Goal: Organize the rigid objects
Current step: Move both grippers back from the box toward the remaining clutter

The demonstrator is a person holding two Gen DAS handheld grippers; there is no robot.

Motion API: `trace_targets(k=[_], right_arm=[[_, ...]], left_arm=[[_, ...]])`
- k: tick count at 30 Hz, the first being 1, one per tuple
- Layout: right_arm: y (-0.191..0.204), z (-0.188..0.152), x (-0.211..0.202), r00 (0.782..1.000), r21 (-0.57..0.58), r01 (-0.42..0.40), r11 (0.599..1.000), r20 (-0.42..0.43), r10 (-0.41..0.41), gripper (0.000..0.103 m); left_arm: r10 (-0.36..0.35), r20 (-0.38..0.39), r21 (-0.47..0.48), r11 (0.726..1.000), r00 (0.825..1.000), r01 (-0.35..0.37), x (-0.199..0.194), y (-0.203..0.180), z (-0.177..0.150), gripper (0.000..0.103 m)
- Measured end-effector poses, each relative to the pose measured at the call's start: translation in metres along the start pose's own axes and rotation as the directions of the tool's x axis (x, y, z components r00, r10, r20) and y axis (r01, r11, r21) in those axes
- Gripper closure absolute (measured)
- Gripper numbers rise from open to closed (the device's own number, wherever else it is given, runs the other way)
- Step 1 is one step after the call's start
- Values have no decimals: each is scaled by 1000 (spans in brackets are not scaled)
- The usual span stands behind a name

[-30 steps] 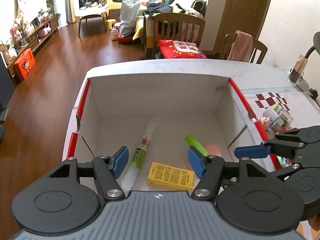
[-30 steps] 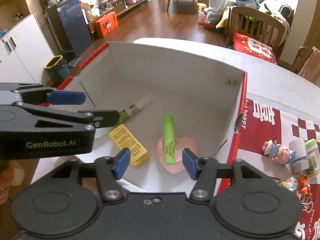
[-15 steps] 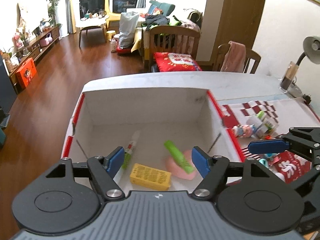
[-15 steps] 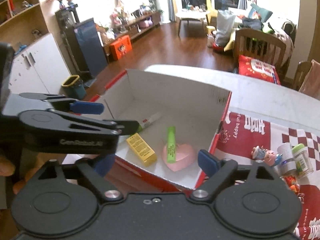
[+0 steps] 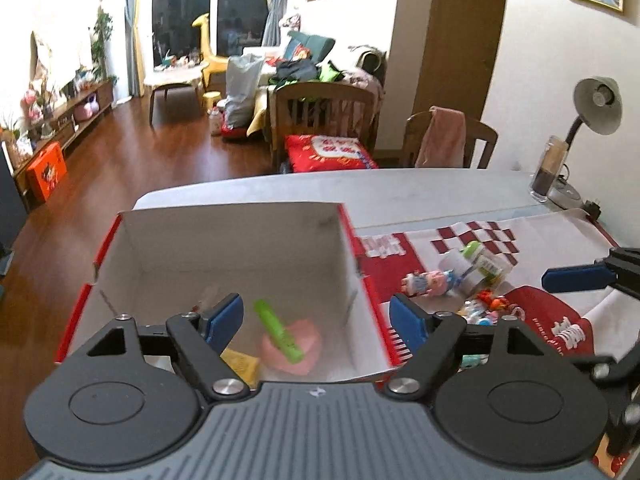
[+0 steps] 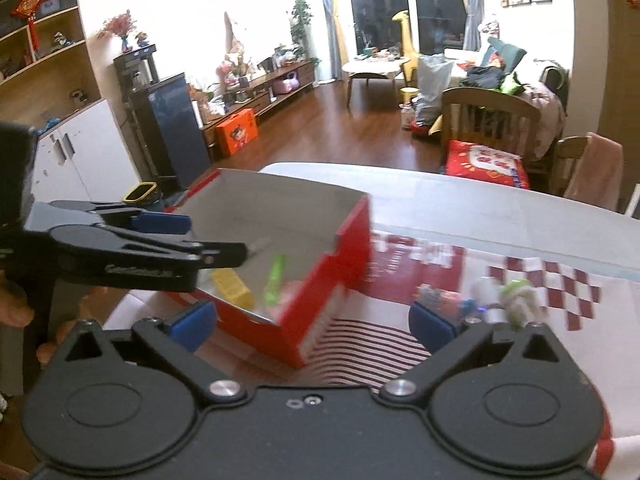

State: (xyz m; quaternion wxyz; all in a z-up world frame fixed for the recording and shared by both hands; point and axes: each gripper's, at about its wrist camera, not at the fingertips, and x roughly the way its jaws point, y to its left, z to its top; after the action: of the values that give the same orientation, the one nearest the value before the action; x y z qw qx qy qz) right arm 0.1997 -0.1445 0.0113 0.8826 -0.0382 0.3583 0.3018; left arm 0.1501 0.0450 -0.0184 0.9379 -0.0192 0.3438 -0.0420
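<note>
A red-and-white cardboard box [image 5: 224, 240] [image 6: 344, 248] stands on the table. Inside lie a green tube [image 5: 278, 330] [image 6: 275, 280] across a pink heart-shaped thing [image 5: 304, 350], and a yellow carton [image 5: 242, 364] [image 6: 232, 286]. To its right on the red checked cloth [image 5: 472, 236] lie a small doll [image 5: 426, 282], small bottles [image 5: 476, 260] [image 6: 516, 300] and other small toys [image 5: 486, 304]. My left gripper [image 5: 316, 316] is open and empty above the box's near edge. My right gripper [image 6: 316, 320] is open and empty, above the box's near right corner.
A glass jar [image 5: 548, 172] and a desk lamp [image 5: 596, 104] stand at the table's far right. Wooden chairs [image 5: 324, 120] stand beyond the table's far edge. The right gripper's blue pad [image 5: 576, 278] shows at the right in the left wrist view.
Both grippers have pulled back and risen away from the box; the right one has also shifted right. The box and its contents look smaller. Both stayed open and empty.
</note>
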Motion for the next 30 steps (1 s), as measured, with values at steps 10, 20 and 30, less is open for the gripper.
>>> trace_targets(k=[10, 20, 30], right_arm=[[-69, -25, -23, 998, 55, 64, 996, -13, -63, 0], [-142, -33, -15, 986, 80, 164, 983, -45, -161, 1], [-191, -35, 22, 977, 81, 192, 978, -104, -184, 4]], left_arm=[[-43, 35, 85, 996, 998, 40, 10, -81, -15, 23], [-109, -54, 51, 992, 993, 111, 51, -127, -34, 23], [-73, -145, 8, 997, 987, 75, 109, -145, -56, 23]])
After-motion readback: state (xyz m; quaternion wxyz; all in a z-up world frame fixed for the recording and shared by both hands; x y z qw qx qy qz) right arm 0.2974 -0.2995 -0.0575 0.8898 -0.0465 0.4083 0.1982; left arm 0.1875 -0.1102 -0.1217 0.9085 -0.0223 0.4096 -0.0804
